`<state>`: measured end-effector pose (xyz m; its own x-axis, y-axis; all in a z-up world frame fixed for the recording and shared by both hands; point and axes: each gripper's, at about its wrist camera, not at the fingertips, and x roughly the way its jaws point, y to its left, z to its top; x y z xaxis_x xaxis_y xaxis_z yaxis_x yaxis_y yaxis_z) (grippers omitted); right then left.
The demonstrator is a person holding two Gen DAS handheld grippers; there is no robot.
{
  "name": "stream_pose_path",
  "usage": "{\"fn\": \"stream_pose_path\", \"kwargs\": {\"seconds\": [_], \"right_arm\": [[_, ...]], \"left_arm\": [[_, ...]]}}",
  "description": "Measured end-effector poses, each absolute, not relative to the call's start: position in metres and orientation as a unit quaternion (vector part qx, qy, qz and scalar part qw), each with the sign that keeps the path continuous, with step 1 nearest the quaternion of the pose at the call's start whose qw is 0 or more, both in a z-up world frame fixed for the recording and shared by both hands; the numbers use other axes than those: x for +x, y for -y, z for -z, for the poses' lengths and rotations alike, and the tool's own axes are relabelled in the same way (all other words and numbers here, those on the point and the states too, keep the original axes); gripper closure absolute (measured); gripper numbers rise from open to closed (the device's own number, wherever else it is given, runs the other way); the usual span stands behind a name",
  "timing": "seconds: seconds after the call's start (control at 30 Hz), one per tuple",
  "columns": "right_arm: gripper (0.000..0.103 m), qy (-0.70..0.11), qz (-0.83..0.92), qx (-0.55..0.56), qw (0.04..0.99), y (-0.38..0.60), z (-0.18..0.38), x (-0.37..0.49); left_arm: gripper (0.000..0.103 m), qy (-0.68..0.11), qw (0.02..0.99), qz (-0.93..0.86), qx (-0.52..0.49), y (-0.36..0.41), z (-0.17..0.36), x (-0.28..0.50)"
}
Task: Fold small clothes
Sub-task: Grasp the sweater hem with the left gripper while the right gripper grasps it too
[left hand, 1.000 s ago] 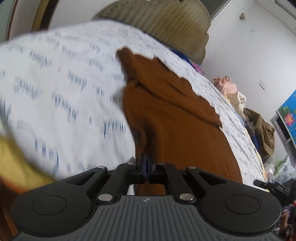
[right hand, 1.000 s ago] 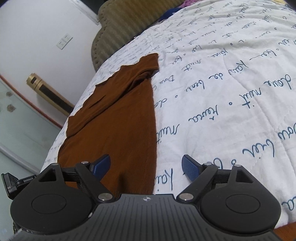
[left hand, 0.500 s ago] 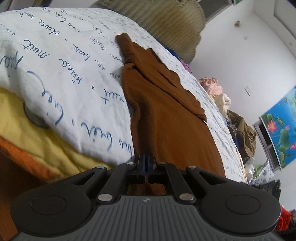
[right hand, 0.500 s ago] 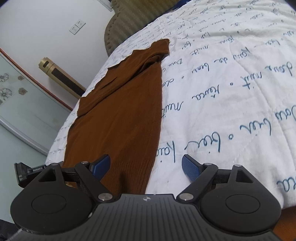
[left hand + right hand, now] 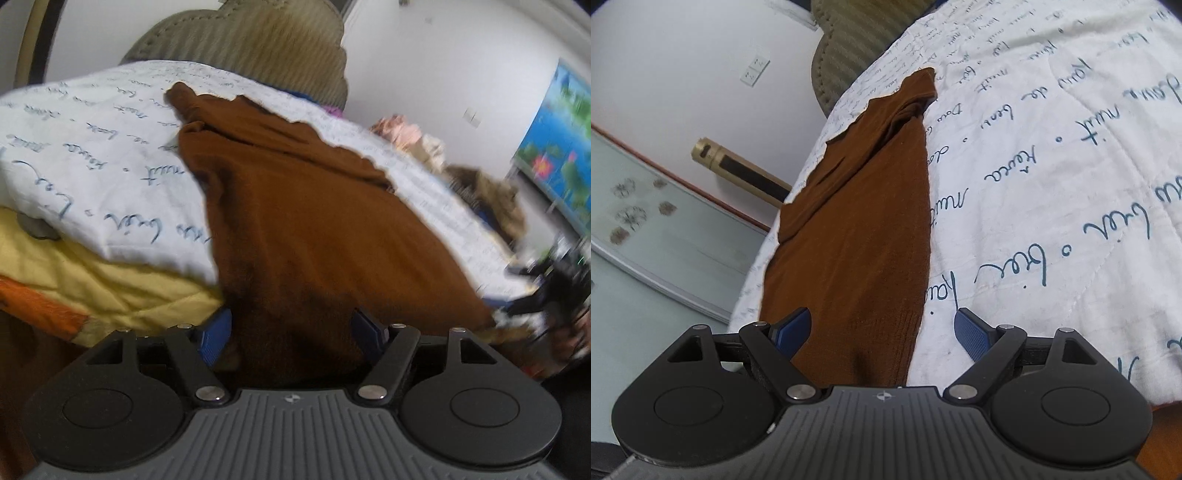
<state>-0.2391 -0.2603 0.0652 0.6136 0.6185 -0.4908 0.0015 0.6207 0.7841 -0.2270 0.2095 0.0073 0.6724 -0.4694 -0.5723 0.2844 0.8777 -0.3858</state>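
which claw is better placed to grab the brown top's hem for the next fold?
Probably left: the left claw, opening, straddles the brown top's hem; the right claw spans only its edge.

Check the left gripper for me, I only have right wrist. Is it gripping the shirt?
Observer: No. The left gripper jaws are opening; the shirt hem lies between its fingers, not pinched.
Operator: What's under the quilt on that side?
Observer: A yellow blanket shows below the quilt edge.
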Motion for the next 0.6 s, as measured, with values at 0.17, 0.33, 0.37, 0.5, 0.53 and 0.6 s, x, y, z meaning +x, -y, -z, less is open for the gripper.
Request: {"fn": "stream_pose_path", "kwargs": {"seconds": [0.17, 0.33, 0.37, 0.5, 0.53, 0.6], "right_arm": [[0.020, -0.394, -0.190, 0.387, 0.812, 0.262, -0.064, -0.243], [0.018, -0.396, -0.201, 0.390, 0.807, 0.256, -0.064, -0.238], [0.018, -0.396, -0.205, 0.393, 0.804, 0.255, -0.063, -0.237], [0.018, -0.396, -0.222, 0.411, 0.790, 0.257, -0.057, -0.230], [0.018, -0.393, -0.227, 0.420, 0.785, 0.259, -0.055, -0.229], [0.018, -0.388, -0.242, 0.436, 0.775, 0.262, -0.053, -0.228]], "left_arm": [[0.032, -0.351, 0.902, 0.193, -0.158, -0.235, 0.000, -0.240], [0.032, -0.331, 0.899, 0.221, -0.179, -0.235, -0.002, -0.233], [0.032, -0.331, 0.899, 0.227, -0.174, -0.229, -0.002, -0.231], [0.032, -0.336, 0.892, 0.248, -0.174, -0.215, 0.006, -0.223], [0.032, -0.335, 0.889, 0.254, -0.179, -0.215, 0.008, -0.223], [0.032, -0.331, 0.885, 0.265, -0.193, -0.216, 0.011, -0.224]]}}
